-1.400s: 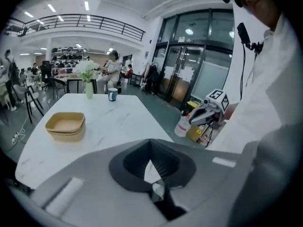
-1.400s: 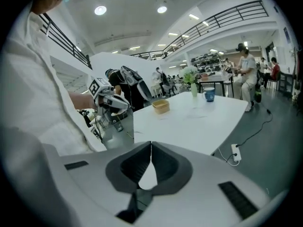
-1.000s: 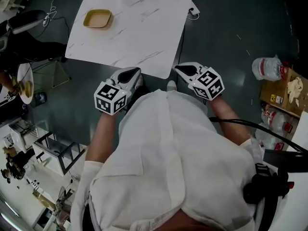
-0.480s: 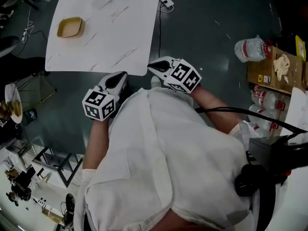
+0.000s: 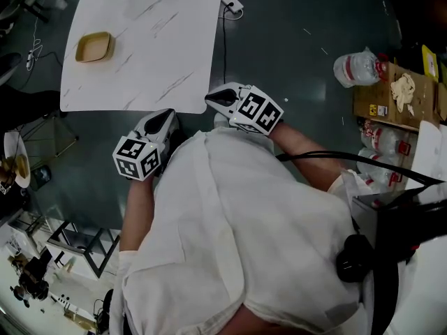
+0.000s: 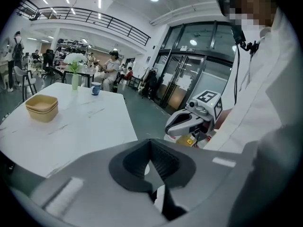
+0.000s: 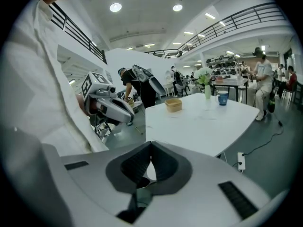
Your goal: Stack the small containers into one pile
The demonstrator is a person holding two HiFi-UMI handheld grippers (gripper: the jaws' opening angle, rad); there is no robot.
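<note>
A pile of tan small containers (image 5: 94,47) sits near the left side of the white marble table (image 5: 160,54). It also shows as nested containers (image 6: 41,108) in the left gripper view, and small and far as containers (image 7: 173,104) in the right gripper view. My left gripper (image 5: 166,115) hangs just off the table's near edge, shut and holding nothing. My right gripper (image 5: 213,96) is at the table's near right corner, also shut and holding nothing. Both are held close to the person's white shirt, far from the containers.
A blue cup (image 6: 96,88) and a vase with flowers (image 6: 75,77) stand at the table's far end. A power strip (image 5: 232,4) lies on the dark floor. A bottle pack (image 5: 357,67) and a cardboard box (image 5: 391,93) are on the right. People and chairs are in the background.
In the head view the table and containers have slid left and up. Both grippers stayed shut near the body, drifting left with it.
</note>
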